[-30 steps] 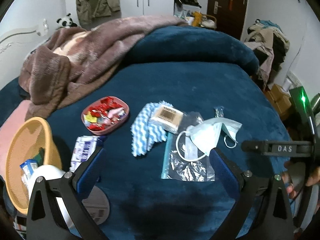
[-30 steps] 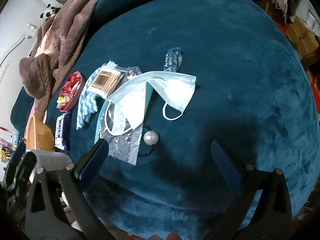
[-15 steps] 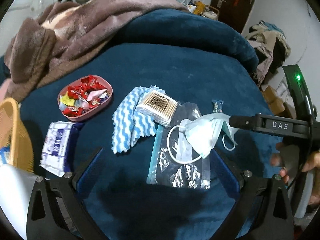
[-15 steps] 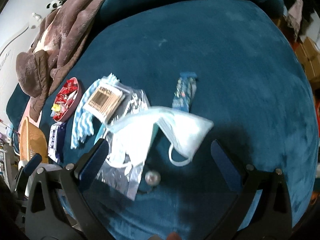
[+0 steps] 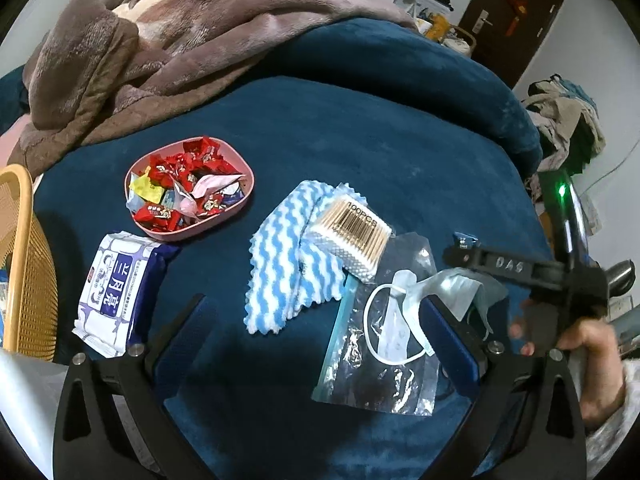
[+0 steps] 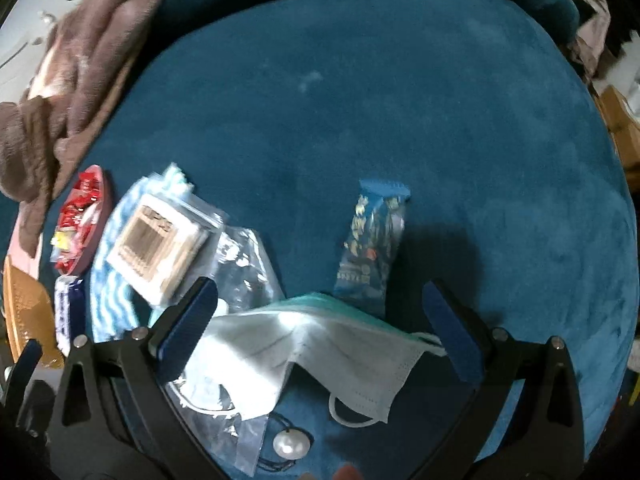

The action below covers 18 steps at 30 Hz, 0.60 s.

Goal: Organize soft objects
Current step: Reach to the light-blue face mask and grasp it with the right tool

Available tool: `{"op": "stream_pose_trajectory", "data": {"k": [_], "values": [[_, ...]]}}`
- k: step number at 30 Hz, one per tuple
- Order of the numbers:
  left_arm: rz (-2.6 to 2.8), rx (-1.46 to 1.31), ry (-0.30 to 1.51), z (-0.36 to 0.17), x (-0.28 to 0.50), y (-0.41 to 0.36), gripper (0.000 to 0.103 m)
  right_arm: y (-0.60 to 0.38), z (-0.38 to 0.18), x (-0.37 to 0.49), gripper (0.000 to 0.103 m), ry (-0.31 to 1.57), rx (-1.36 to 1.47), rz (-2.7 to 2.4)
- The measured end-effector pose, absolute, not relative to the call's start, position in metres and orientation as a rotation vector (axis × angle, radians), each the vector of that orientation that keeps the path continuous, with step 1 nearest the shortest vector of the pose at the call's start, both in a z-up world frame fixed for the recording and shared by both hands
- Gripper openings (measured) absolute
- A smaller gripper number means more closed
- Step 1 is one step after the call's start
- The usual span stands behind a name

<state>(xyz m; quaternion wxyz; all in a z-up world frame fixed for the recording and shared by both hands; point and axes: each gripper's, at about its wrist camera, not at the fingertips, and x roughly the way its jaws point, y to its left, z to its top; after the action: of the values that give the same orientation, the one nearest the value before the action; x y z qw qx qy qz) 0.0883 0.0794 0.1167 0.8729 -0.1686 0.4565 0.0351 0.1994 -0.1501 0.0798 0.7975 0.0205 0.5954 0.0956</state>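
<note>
Right gripper (image 6: 320,328): jaws spread wide, straddling the face mask (image 6: 320,344) at the lower centre of the right wrist view; nothing clamped yet.
Left gripper (image 5: 320,328): jaws apart and empty, hanging low over the blue bedspread (image 5: 400,140), its right finger overlapping the mask's edge in the picture.
Step in hand: likely the reach for the mask, which lies partly on a clear zip bag (image 5: 380,360).
Next move: probably lower and close on the mask's body alone, leaving the bag and the white ear loop (image 5: 384,336) free.
Nearby: pack of cotton swabs (image 5: 352,236) on a blue-and-white wavy cloth (image 5: 280,272), centre of the left wrist view; blue snack wrapper (image 6: 372,244) just beyond the mask; a pearl-like bead (image 6: 291,443) at the bottom edge.
Open room: bare bedspread to the upper right; the left side is crowded by the candy dish (image 5: 188,188), wet wipes pack (image 5: 116,292) and yellow basket (image 5: 24,264).
</note>
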Motion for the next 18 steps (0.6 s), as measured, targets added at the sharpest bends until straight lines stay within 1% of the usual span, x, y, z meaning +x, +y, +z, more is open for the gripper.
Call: {"op": "stream_pose_trajectory", "data": {"k": [9, 13, 15, 16, 17, 18], "values": [[0.084, -0.358, 0.979, 0.109, 0.091, 0.081, 0.102, -0.140, 0.067, 0.176, 0.103, 1.298, 0.001, 0.220], [0.082, -0.347, 0.985, 0.109, 0.090, 0.079, 0.102, -0.147, 0.067, 0.170, 0.100, 1.289, -0.008, 0.238], [0.082, -0.339, 0.990, 0.108, 0.088, 0.079, 0.102, -0.148, 0.068, 0.166, 0.093, 1.288, -0.009, 0.243], [0.082, -0.337, 0.992, 0.108, 0.088, 0.079, 0.102, -0.150, 0.068, 0.164, 0.085, 1.290, -0.009, 0.250], [0.084, -0.336, 0.994, 0.107, 0.087, 0.079, 0.102, -0.150, 0.068, 0.162, 0.074, 1.290, -0.008, 0.261], [0.084, -0.335, 0.995, 0.107, 0.087, 0.080, 0.102, -0.151, 0.069, 0.161, 0.068, 1.287, -0.010, 0.265]]}}
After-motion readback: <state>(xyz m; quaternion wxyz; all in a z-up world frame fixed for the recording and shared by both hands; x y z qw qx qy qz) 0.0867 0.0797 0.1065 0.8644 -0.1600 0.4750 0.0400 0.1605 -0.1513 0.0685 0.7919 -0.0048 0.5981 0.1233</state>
